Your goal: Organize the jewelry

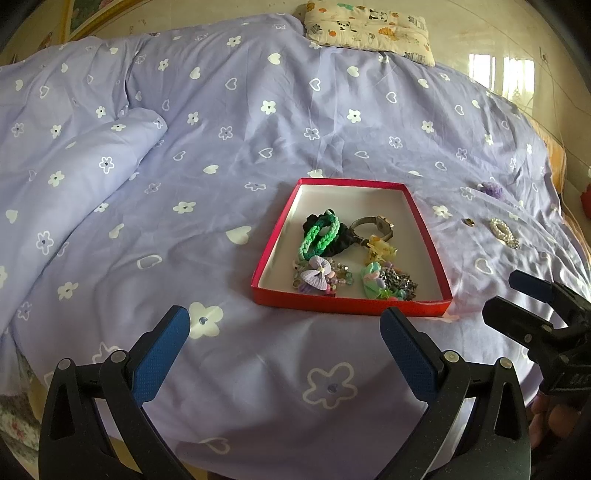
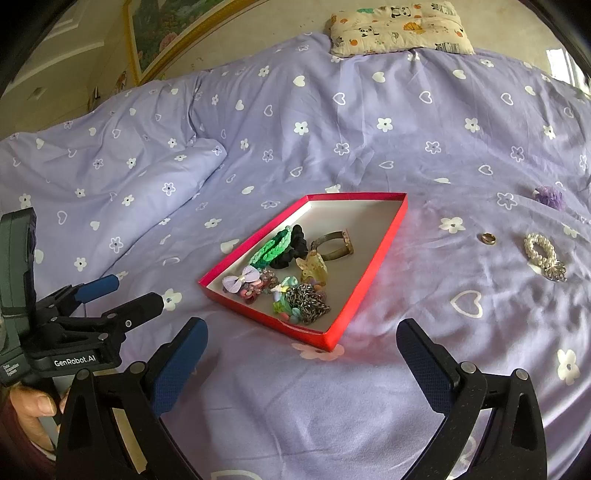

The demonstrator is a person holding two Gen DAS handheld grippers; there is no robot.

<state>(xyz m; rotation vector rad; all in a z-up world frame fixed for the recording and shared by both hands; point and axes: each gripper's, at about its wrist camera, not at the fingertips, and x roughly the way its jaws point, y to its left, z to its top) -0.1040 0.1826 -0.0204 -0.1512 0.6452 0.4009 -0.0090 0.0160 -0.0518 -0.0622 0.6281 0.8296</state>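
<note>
A shallow red box (image 1: 266, 254) (image 2: 373, 273) lies on the purple bedspread, holding a green braided band (image 1: 319, 232) (image 2: 267, 249), a black scrunchie, a watch (image 1: 373, 223) (image 2: 334, 242), a purple bow clip (image 1: 316, 277) (image 2: 240, 278), beads and a chain (image 2: 308, 301). Right of the box on the cover lie a gold ring (image 1: 469, 221) (image 2: 488, 238), a pearl bracelet (image 1: 504, 232) (image 2: 543, 254) and a purple fuzzy piece (image 1: 491, 190) (image 2: 550, 195). My left gripper (image 1: 284, 332) (image 2: 129, 291) is open in front of the box, empty. My right gripper (image 2: 301, 343) (image 1: 517, 299) is open too, empty, near the box's front corner.
A folded purple quilt (image 1: 74, 166) bulges at the left. A small cartoon-print pillow (image 1: 369, 29) (image 2: 399, 27) sits at the far end of the bed. The bed's edge runs along the right, by a window (image 1: 502, 74). A hand (image 2: 33, 410) holds the left gripper's handle.
</note>
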